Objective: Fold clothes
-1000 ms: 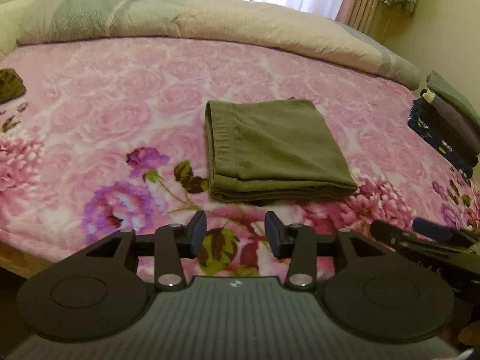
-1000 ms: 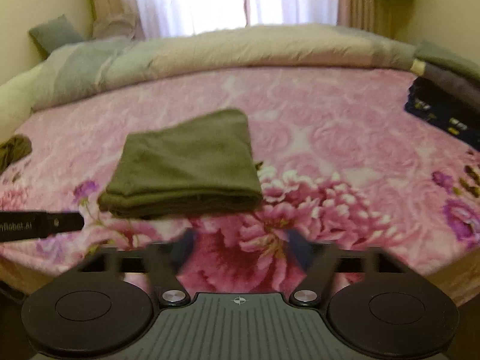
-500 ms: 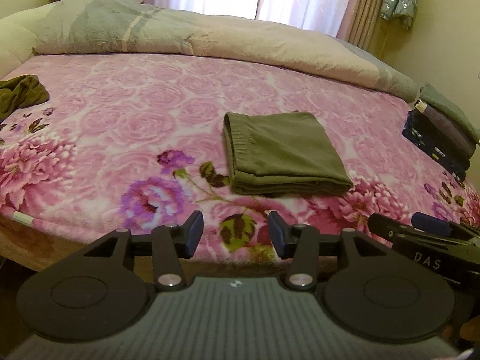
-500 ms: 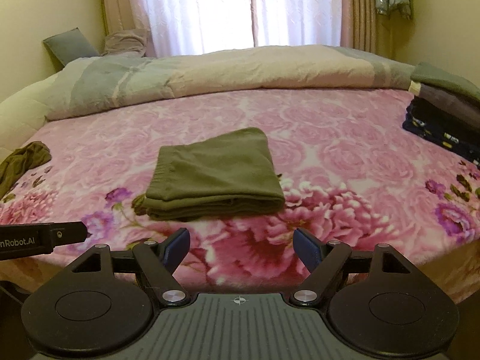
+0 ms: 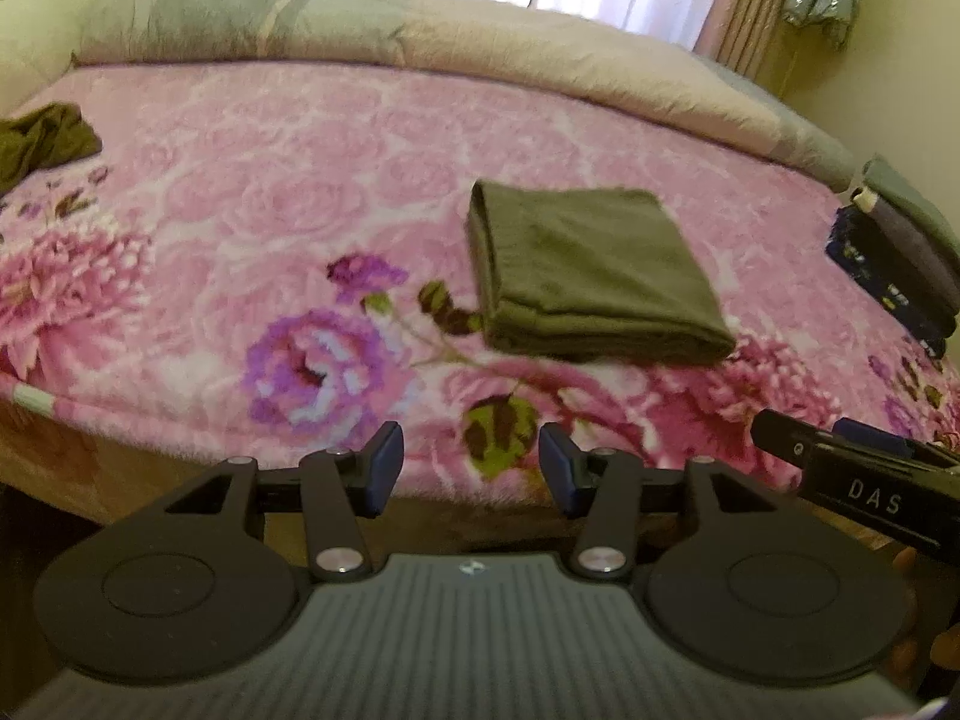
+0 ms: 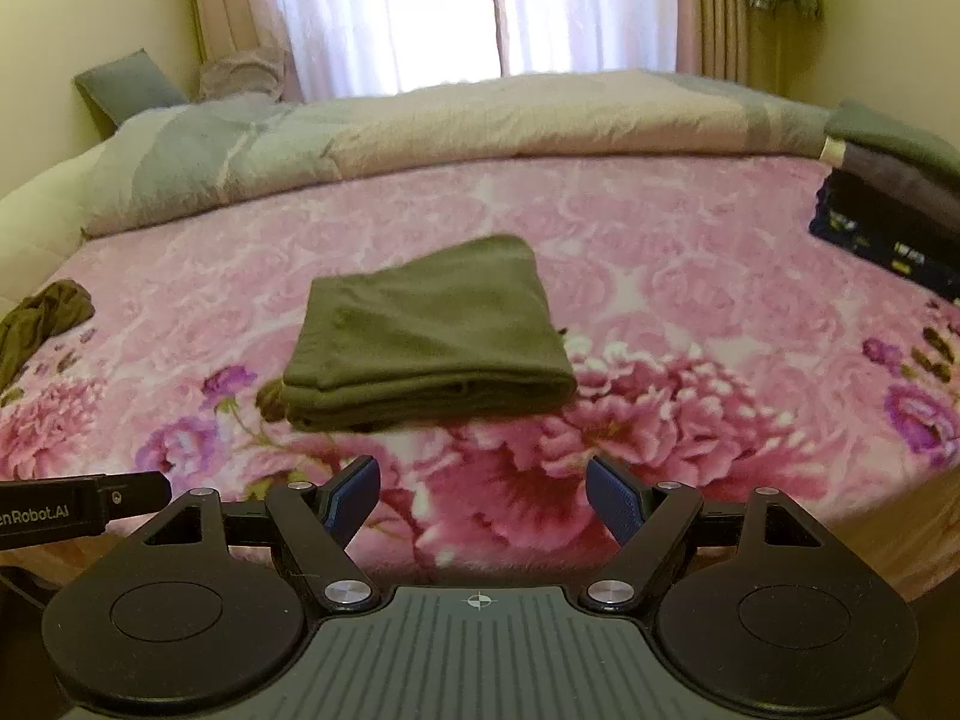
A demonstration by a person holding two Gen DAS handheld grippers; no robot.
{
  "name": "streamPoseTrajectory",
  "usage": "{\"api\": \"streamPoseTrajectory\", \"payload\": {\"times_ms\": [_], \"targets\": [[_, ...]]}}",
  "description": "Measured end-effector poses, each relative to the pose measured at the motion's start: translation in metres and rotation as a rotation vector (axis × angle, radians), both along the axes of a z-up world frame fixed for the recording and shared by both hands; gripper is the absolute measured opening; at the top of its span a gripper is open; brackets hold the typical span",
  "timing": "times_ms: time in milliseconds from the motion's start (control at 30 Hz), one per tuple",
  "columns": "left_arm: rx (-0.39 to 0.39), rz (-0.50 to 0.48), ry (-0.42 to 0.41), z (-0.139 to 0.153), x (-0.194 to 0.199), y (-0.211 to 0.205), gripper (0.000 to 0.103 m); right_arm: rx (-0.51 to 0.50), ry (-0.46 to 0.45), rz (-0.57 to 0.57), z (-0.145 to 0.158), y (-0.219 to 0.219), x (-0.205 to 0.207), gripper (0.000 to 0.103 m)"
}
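since the first earlier frame you have drawn both claws back from the bed: the folded olive garment (image 5: 591, 276) now sits farther ahead of them and more of the pink floral blanket (image 5: 252, 192) shows. your left claw (image 5: 471, 468) has just been opening; its jaws stand spread with nothing between them, over the near edge of the bed. your right claw (image 6: 483, 501) is spread wide, also empty, with blanket edge below it.

the folded garment lies flat on the blanket, ahead of the left claw and a little to its right, ahead of the right claw and slightly to its left, well apart from both. a crumpled olive garment (image 5: 42, 141) lies far to the left of both claws. a stack of folded clothes (image 6: 888, 210) sits far to the right, near the bed edge. a rolled quilt (image 6: 420, 132) runs along the far side, beyond the folded garment. the right claw's tip (image 5: 852, 474) shows just right of the left claw.
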State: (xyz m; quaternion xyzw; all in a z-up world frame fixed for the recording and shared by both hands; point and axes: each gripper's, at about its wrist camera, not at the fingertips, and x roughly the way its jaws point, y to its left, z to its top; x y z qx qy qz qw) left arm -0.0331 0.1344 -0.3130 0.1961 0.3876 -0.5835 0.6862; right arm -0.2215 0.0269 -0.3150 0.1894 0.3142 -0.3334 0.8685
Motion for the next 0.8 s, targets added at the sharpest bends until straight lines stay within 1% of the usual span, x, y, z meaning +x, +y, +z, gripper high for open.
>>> {"api": "streamPoseTrajectory", "payload": {"times_ms": [133, 233, 267, 300, 367, 433, 500, 600, 633, 667, 700, 733, 800], "targets": [[0.049, 0.0, 0.013, -0.018, 0.005, -0.013, 0.046, 0.058, 0.036, -0.017, -0.021, -0.014, 0.009, 0.079], [0.066, -0.001, 0.023, -0.027, 0.009, -0.024, 0.046, 0.081, 0.046, -0.028, -0.031, -0.025, 0.017, 0.079], [0.059, -0.005, 0.034, -0.029, 0.011, -0.027, 0.046, 0.087, 0.042, -0.031, -0.034, -0.028, 0.018, 0.079], [0.049, -0.01, 0.048, -0.031, 0.013, -0.03, 0.046, 0.098, 0.02, -0.03, -0.035, -0.032, 0.019, 0.079], [0.004, -0.026, 0.103, -0.036, 0.022, -0.037, 0.045, 0.126, -0.035, -0.033, -0.038, -0.039, 0.018, 0.079], [-0.04, -0.038, 0.16, -0.041, 0.033, -0.046, 0.043, 0.181, -0.115, -0.029, -0.041, -0.051, 0.019, 0.078], [-0.077, -0.044, 0.202, -0.043, 0.047, -0.06, 0.037, 0.24, -0.196, -0.01, -0.044, -0.065, 0.023, 0.078], [-0.123, -0.067, 0.224, -0.039, 0.066, -0.089, 0.036, 0.327, -0.317, 0.018, -0.049, -0.086, 0.028, 0.078], [-0.123, -0.087, 0.222, -0.034, 0.07, -0.101, 0.036, 0.336, -0.333, 0.033, -0.046, -0.091, 0.033, 0.078], [-0.122, -0.108, 0.219, -0.03, 0.074, -0.113, 0.036, 0.344, -0.337, 0.059, -0.039, -0.098, 0.043, 0.078], [-0.11, -0.135, 0.211, -0.024, 0.078, -0.128, 0.036, 0.354, -0.322, 0.075, -0.035, -0.103, 0.05, 0.073], [-0.092, -0.156, 0.207, -0.019, 0.081, -0.141, 0.036, 0.37, -0.299, 0.065, -0.031, -0.108, 0.054, 0.067], [-0.034, -0.18, 0.207, -0.002, 0.085, -0.17, 0.035, 0.404, -0.249, 0.035, -0.024, -0.117, 0.06, 0.067]]}}
